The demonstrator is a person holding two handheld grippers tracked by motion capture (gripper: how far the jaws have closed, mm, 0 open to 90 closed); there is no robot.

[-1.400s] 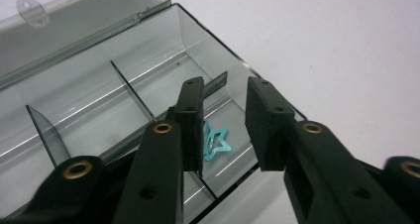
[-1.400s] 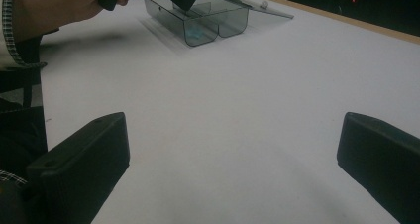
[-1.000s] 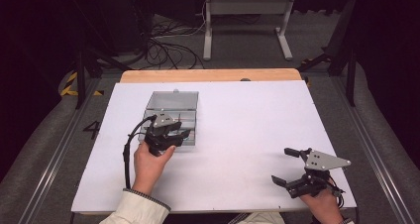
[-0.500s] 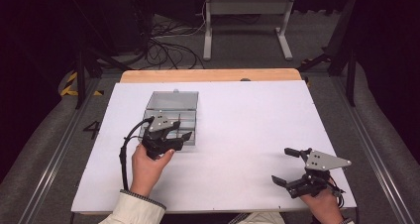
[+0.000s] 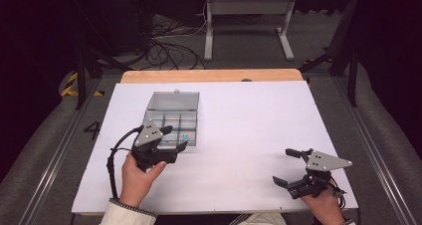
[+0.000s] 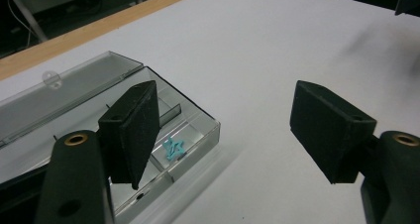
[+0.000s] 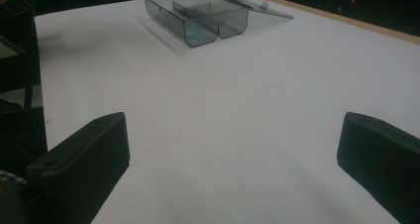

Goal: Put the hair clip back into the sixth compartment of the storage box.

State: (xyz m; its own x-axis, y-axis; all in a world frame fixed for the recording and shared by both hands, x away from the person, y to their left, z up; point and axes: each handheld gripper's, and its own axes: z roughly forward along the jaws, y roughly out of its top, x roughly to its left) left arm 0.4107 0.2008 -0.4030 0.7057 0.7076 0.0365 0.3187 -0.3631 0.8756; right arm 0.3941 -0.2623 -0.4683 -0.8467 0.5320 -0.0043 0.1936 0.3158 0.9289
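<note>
A clear compartment box [image 5: 171,124] sits toward the desk's [image 5: 259,125] left side, its lid [image 5: 174,100] laid open flat toward the far edge, and a small teal piece [image 5: 185,137] lies in the near-right compartment. The left gripper [image 5: 171,138] hovers over the box's near edge, jaws spread wide and holding nothing. Reaching the teal piece likely means coming straight down between the thin dividers and closing gently. The right gripper [image 5: 288,168] rests near the desk's near-right corner, also wide open and empty. Between it and the box the white surface lies bare, leaving ample room to move
</note>
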